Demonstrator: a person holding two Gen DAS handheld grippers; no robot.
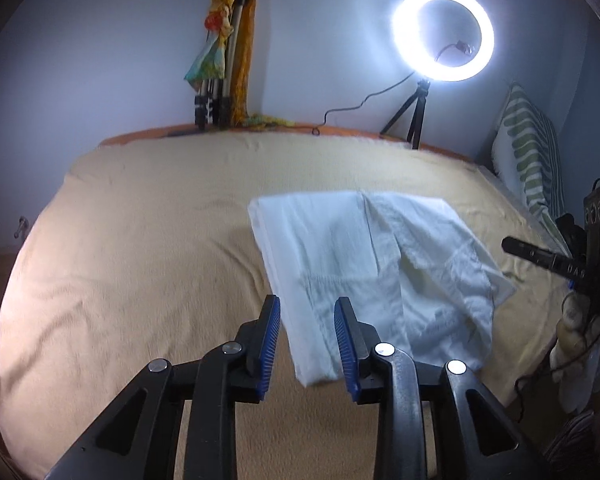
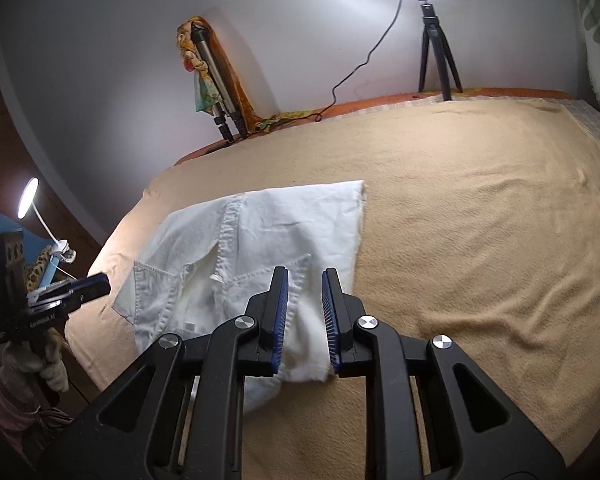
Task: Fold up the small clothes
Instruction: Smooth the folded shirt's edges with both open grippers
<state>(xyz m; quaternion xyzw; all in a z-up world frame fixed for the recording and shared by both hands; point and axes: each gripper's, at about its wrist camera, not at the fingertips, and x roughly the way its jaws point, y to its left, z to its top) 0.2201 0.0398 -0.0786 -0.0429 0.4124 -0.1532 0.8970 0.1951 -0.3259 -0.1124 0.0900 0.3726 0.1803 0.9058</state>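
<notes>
A small white garment [image 1: 360, 264] with pockets and seams, folded over, lies flat on the beige blanket [image 1: 140, 240]. My left gripper [image 1: 308, 302] hovers over its near left corner. The blue pads stand apart and the cloth shows in the gap below them, untouched. In the right wrist view the garment [image 2: 260, 232] lies left of centre. My right gripper [image 2: 305, 273] hangs over its near right corner with a narrower gap, and its pads do not press on the cloth. Each view shows the other gripper at its edge: the right one [image 1: 540, 258] and the left one [image 2: 88, 286].
A lit ring light [image 1: 442, 32] on a small tripod stands at the far edge, its cable trailing left. A folded tripod draped in colourful cloth [image 1: 224, 60] leans in the corner. A striped pillow [image 1: 532, 152] stands at the right. A small desk lamp [image 2: 28, 196] glows off the bed's left side.
</notes>
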